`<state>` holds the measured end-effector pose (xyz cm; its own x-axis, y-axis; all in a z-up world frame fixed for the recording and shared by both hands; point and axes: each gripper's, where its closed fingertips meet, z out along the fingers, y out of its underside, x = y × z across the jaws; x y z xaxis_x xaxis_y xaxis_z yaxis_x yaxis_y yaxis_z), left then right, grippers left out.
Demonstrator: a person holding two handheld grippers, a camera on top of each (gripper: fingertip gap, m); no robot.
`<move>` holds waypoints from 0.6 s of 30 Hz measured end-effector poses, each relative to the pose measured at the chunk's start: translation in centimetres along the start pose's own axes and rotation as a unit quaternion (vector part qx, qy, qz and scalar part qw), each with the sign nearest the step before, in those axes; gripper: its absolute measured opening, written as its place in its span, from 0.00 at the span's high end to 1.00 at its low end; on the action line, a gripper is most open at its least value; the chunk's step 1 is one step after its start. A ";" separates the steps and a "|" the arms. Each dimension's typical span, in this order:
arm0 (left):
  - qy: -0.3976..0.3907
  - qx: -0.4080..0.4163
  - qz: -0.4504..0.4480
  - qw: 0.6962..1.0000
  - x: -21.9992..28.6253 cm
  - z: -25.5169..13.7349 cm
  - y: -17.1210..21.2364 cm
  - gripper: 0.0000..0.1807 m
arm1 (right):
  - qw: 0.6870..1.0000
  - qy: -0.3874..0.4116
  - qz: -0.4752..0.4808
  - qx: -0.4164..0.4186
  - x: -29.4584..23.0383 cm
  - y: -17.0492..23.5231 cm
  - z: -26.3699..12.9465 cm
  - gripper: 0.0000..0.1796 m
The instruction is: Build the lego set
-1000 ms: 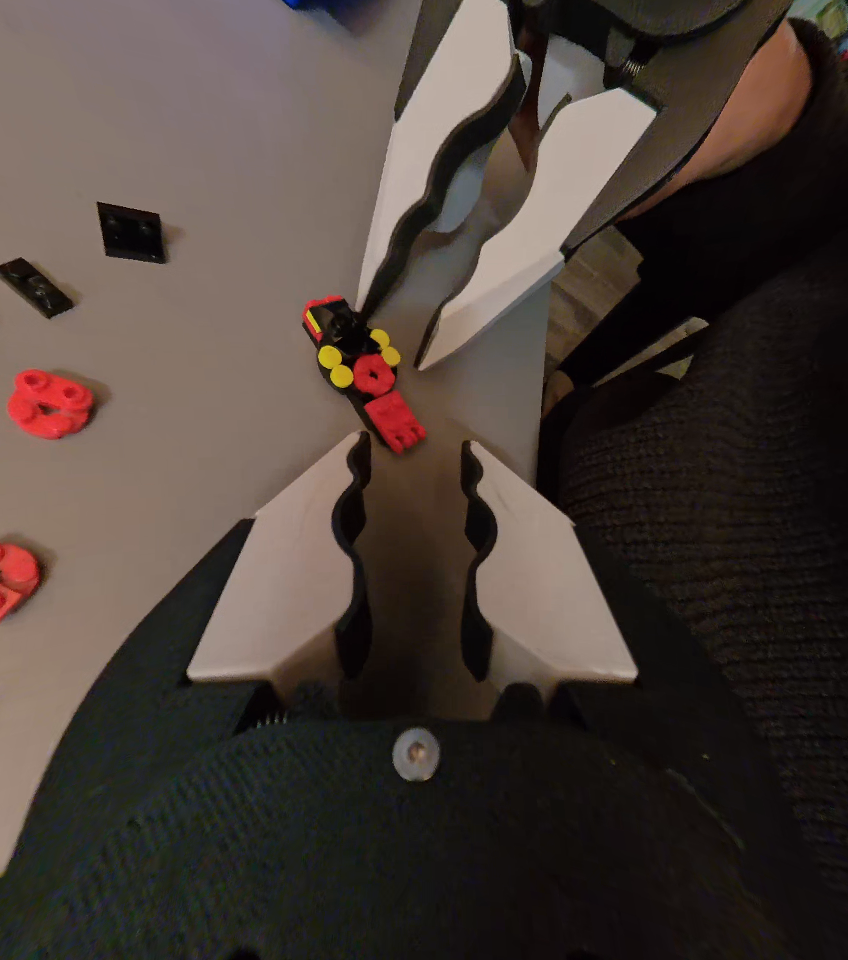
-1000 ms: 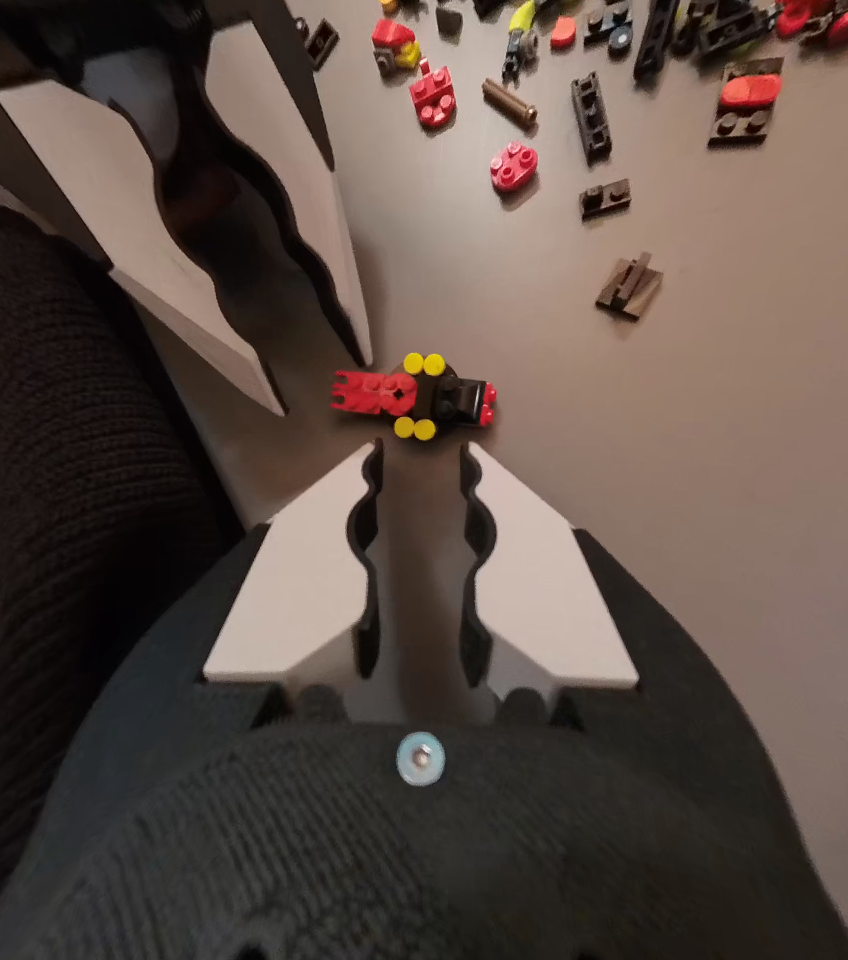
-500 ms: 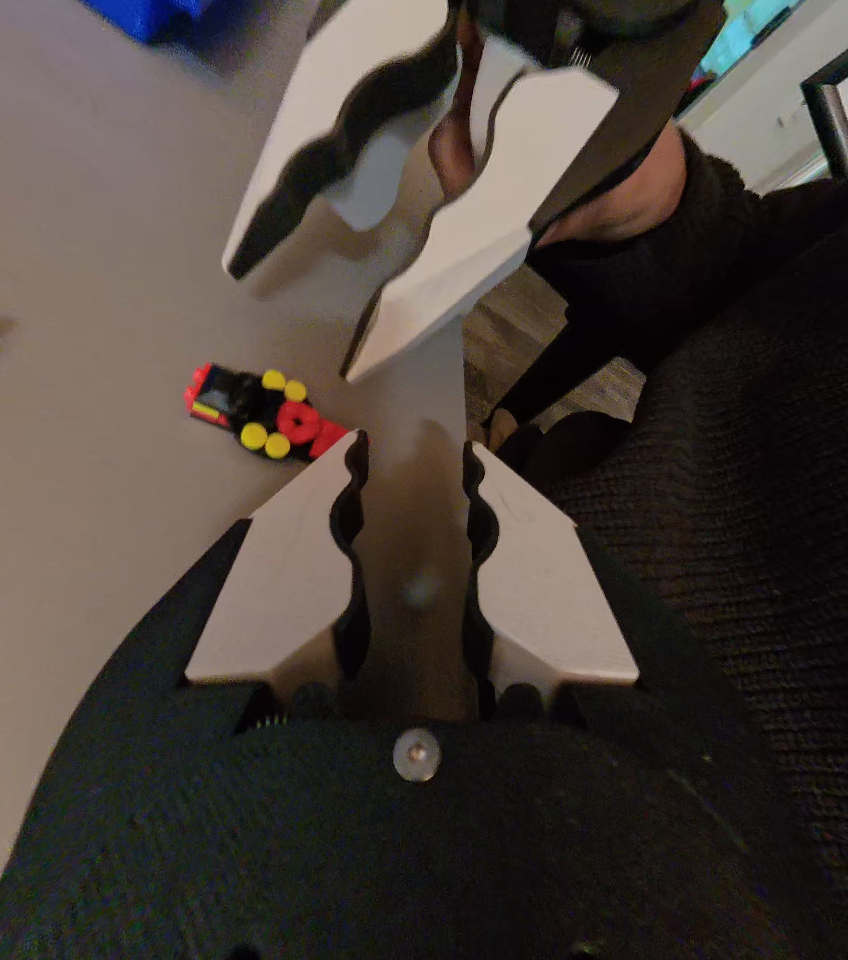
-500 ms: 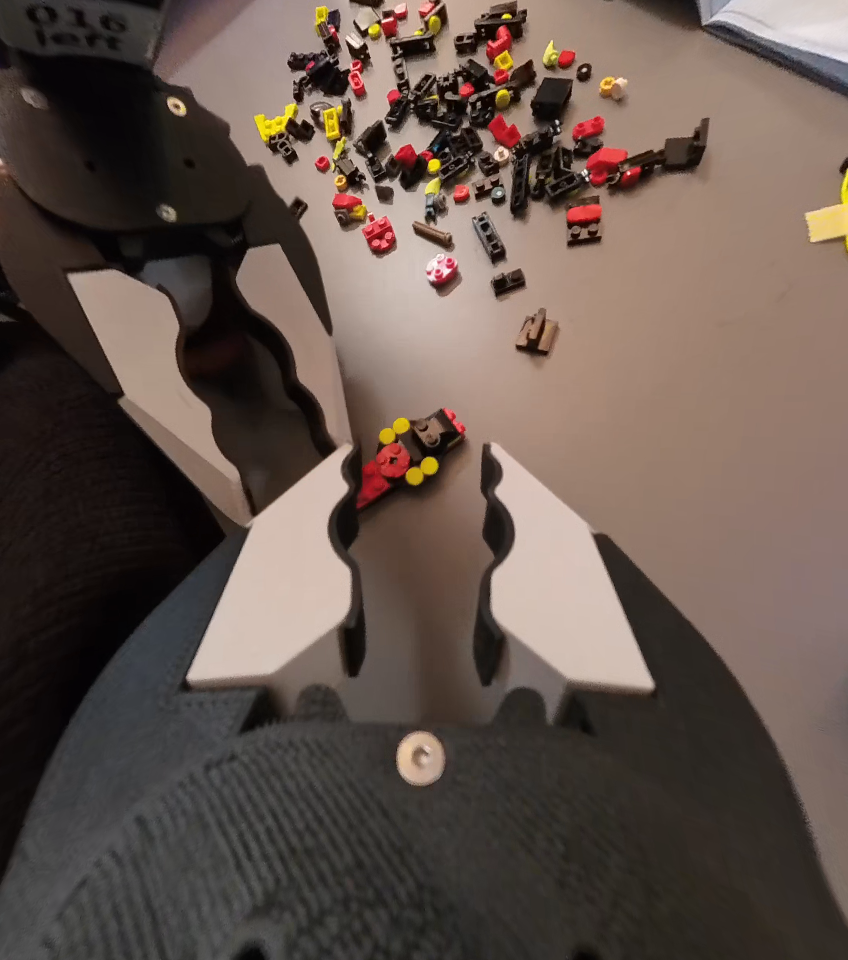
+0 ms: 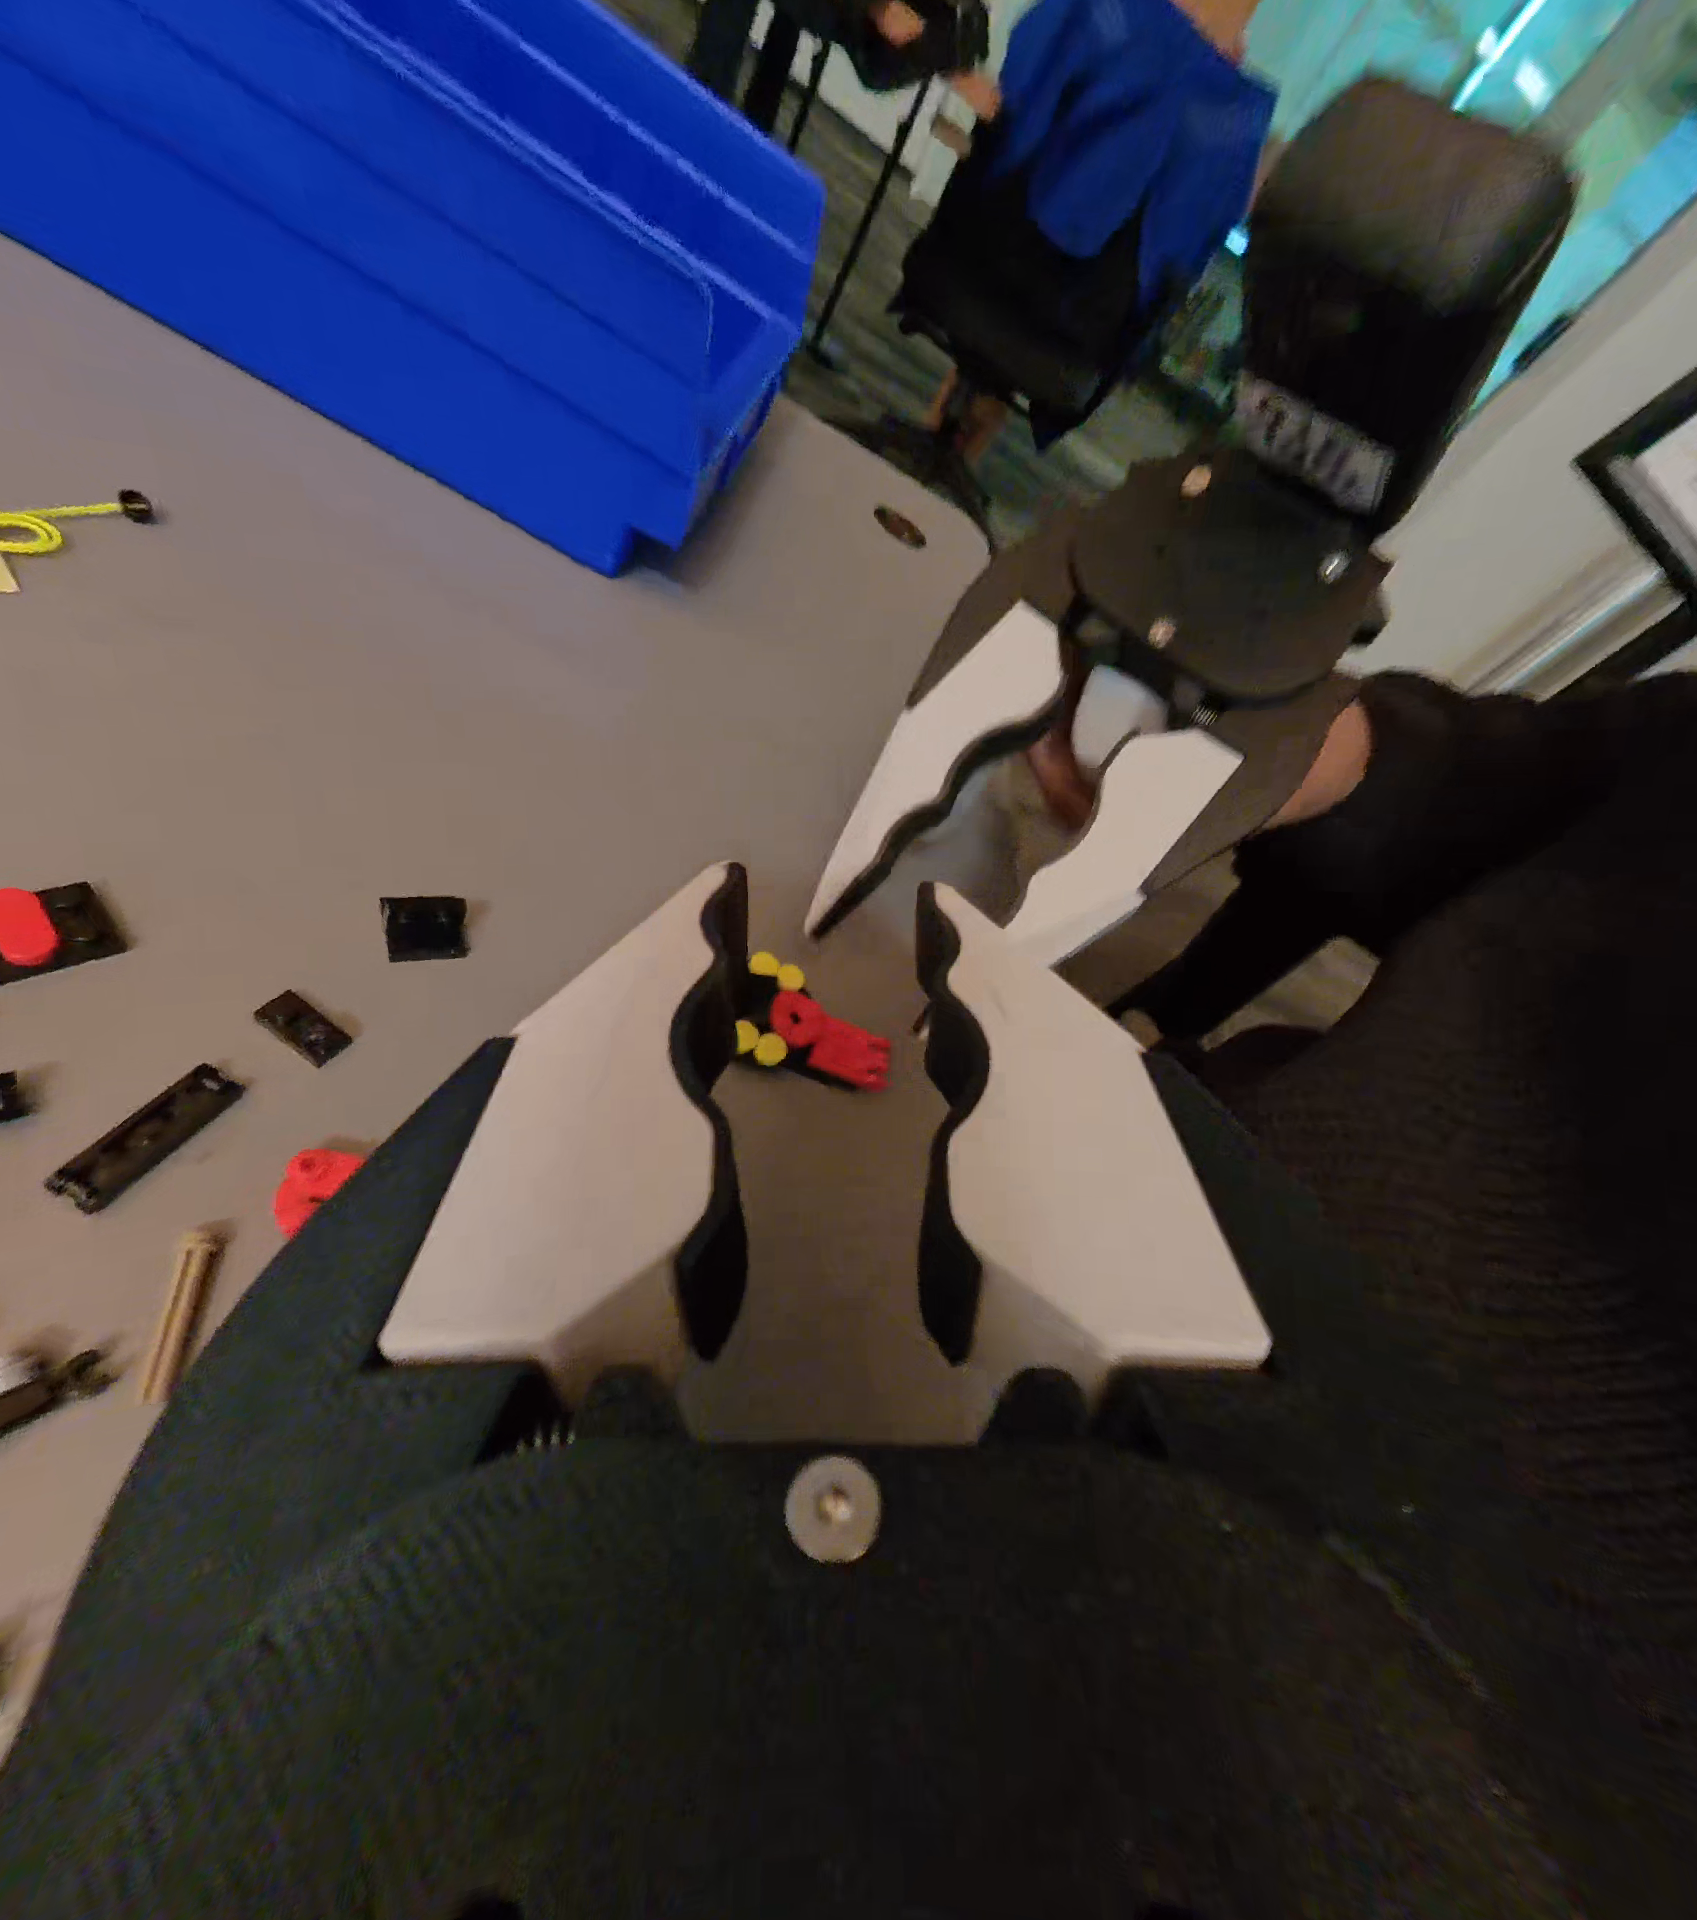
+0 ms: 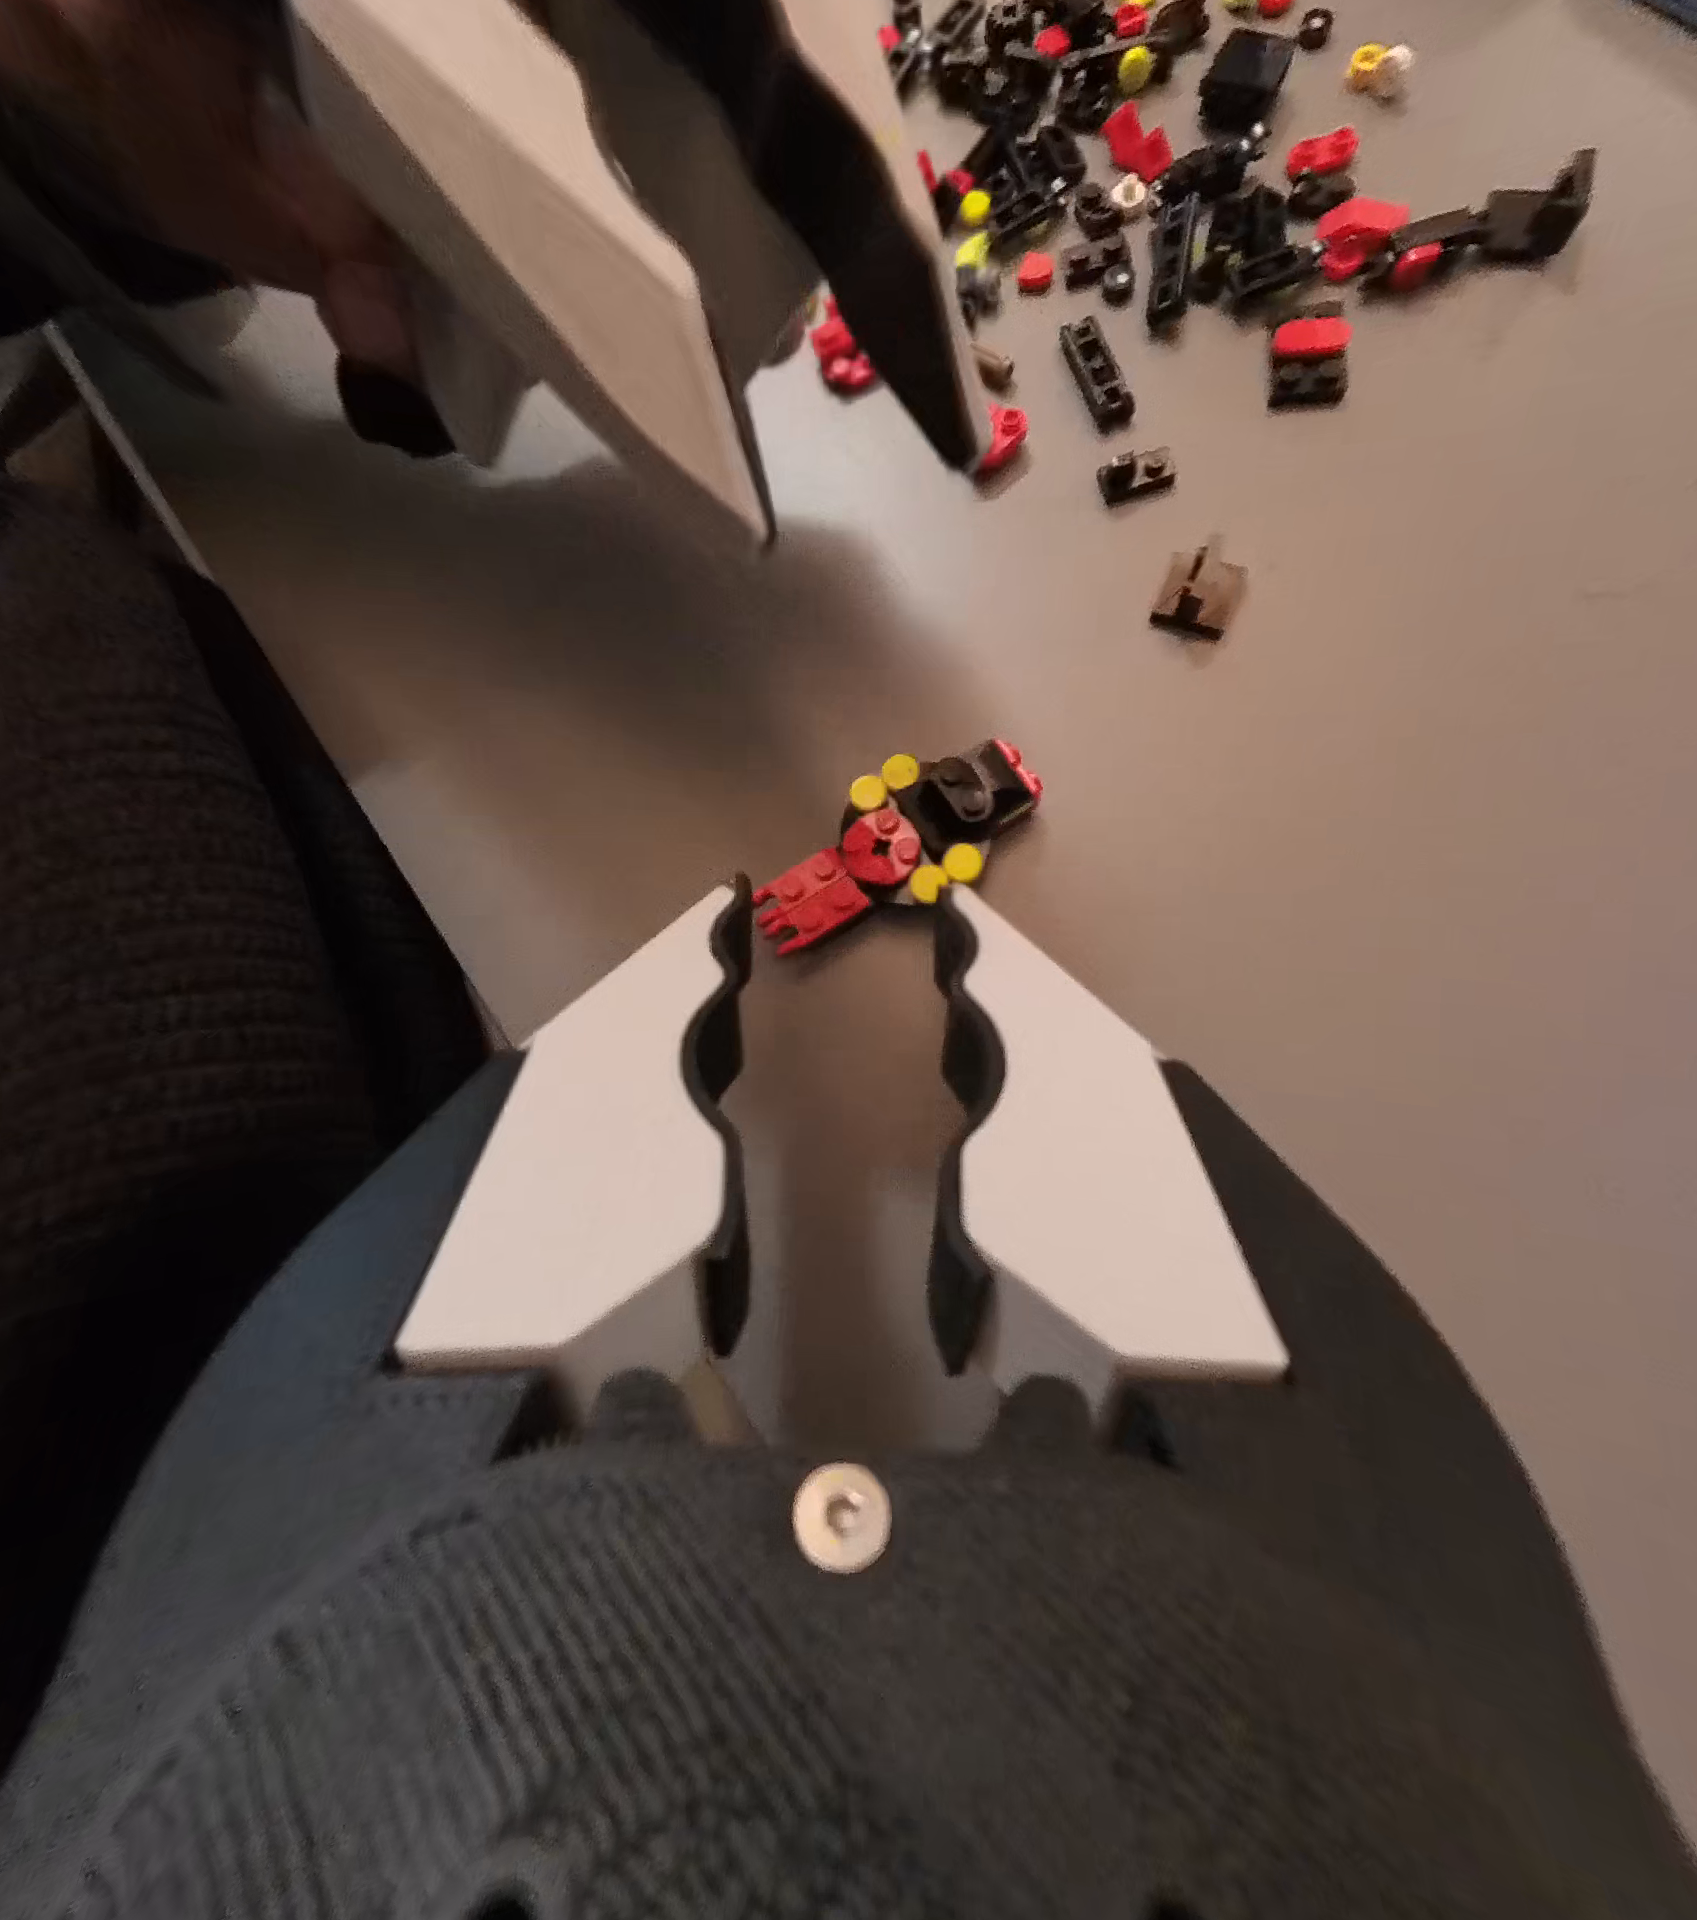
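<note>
- The small red, black and yellow lego assembly (image 6: 901, 847) is left lying flat on the grey worktop (image 6: 1343, 935), apparently for regrasping.
- The left tool (image 5: 828, 914) and right tool (image 6: 844, 904) are held agape, empty, just beside it.

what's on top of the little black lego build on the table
On the small black build sit a red round piece, four yellow round studs, and a red clawed plate at one end. What lies beneath it cannot be seen; it rests on the grey table.
</note>
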<state>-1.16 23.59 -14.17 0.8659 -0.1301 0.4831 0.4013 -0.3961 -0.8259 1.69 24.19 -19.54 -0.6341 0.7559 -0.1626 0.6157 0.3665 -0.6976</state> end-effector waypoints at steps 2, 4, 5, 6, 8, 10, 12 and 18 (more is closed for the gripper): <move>0.014 0.033 -0.015 0.999 0.9 -0.5 -1.0 0.83 | 1.000 -0.001 -0.009 0.004 0.0 -0.2 0.2 0.81; 0.019 0.059 -0.016 0.998 1.7 -1.1 -1.6 0.82 | 1.000 -0.001 -0.010 0.020 0.4 -0.9 0.1 0.77; 0.015 0.064 -0.014 0.998 1.9 -1.4 -1.7 0.81 | 0.999 -0.001 -0.008 0.032 0.6 -1.3 0.0 0.76; 0.006 0.064 -0.012 0.998 1.8 -1.7 -1.6 0.80 | 0.999 -0.003 -0.008 0.051 0.8 -1.9 -0.2 0.71; -0.016 0.059 -0.005 0.998 1.5 -2.5 -1.3 0.79 | 0.991 -0.030 -0.021 0.129 0.3 -4.5 -1.6 0.65; -0.047 0.058 0.002 0.997 0.6 -3.6 -1.0 0.78 | 0.972 -0.039 -0.036 0.228 0.1 -7.7 -4.0 0.69; -0.076 0.066 0.000 0.995 -0.4 -5.0 -1.1 0.77 | 0.959 -0.016 -0.045 0.281 1.1 -9.4 -5.6 0.66; -0.056 0.135 -0.076 0.986 -1.1 -8.2 -2.1 0.78 | 0.968 -0.007 -0.029 0.250 3.8 -8.7 -3.9 0.72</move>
<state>-5.44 17.13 -10.60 0.8112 0.0199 0.5844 0.5807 -0.1439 -0.8013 -4.23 25.94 -11.42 -0.6701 0.7325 -0.1200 0.2777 0.0976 -0.9557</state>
